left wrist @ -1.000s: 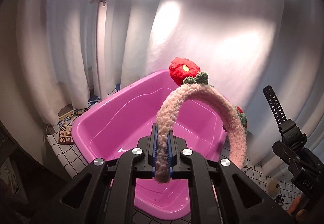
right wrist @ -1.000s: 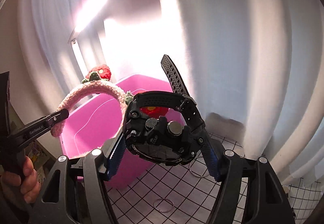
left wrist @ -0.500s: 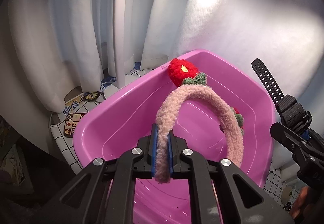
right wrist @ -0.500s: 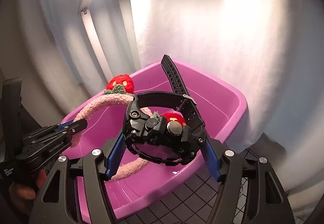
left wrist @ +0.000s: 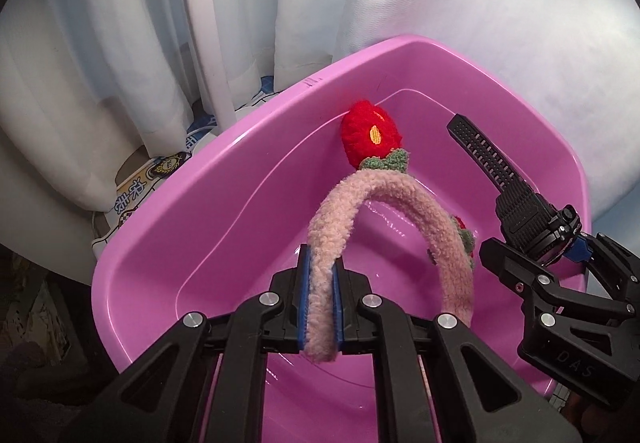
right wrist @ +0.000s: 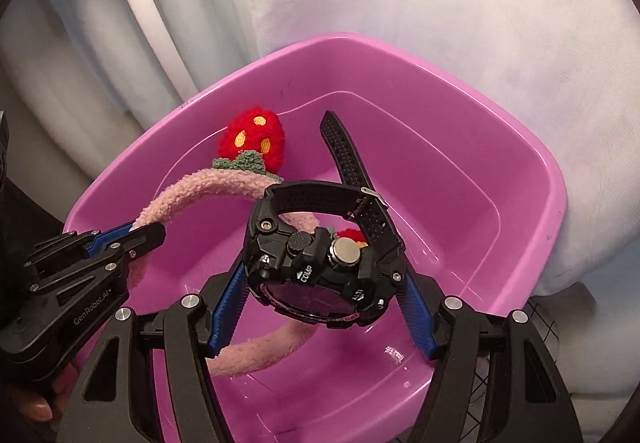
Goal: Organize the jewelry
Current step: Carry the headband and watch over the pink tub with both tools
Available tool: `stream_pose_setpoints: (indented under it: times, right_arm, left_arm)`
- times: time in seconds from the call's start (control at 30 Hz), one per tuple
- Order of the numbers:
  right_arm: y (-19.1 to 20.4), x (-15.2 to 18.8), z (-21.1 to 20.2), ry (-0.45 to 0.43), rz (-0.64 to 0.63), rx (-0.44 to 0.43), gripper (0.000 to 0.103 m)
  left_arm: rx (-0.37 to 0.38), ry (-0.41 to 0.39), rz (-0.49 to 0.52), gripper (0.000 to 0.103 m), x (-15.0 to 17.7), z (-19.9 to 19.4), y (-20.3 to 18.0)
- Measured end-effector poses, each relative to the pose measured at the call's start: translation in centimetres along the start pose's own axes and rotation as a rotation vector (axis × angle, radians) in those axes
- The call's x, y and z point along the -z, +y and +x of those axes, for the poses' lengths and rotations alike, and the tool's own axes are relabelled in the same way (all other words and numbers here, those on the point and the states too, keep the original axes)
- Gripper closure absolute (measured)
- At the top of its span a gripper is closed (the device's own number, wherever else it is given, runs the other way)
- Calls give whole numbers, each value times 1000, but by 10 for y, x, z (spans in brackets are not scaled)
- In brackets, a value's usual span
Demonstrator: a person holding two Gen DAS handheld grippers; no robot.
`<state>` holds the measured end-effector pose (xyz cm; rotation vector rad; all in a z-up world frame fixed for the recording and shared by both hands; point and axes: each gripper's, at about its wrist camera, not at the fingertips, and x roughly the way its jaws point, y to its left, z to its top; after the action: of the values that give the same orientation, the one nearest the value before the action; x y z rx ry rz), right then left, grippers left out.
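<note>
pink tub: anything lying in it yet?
No. The glossy pink plastic tub floor shows bare; the fuzzy pink headband and black wristwatch hang gripped above it.

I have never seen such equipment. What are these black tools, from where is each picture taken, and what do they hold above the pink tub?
No robot here: a person holds one pair of tongs in each hand, each carrying a camera that looks along its fingers. In the left-hand picture, the left tongs are shut on a fluffy pink headband with red knitted strawberries. In the right-hand picture, the right tongs grip a black watch by its case. Both hang over an otherwise empty pink tub, which stands on a checked cloth before white curtains.
</note>
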<state>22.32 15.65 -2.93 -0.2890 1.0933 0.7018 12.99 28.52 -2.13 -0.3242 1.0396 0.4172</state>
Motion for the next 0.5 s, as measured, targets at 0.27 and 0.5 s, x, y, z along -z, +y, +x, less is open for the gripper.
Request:
stream_pose_setpoints:
  times: [0.27,0.5]
  right_arm:
    - [1,-16,14,56,-12,-15,37]
    - [3,-29,44,184,-24,-19,37]
  left_arm:
    - [7,95,-7,93,-10,14,3]
    - [-5,157,-14,93,-26,32,3]
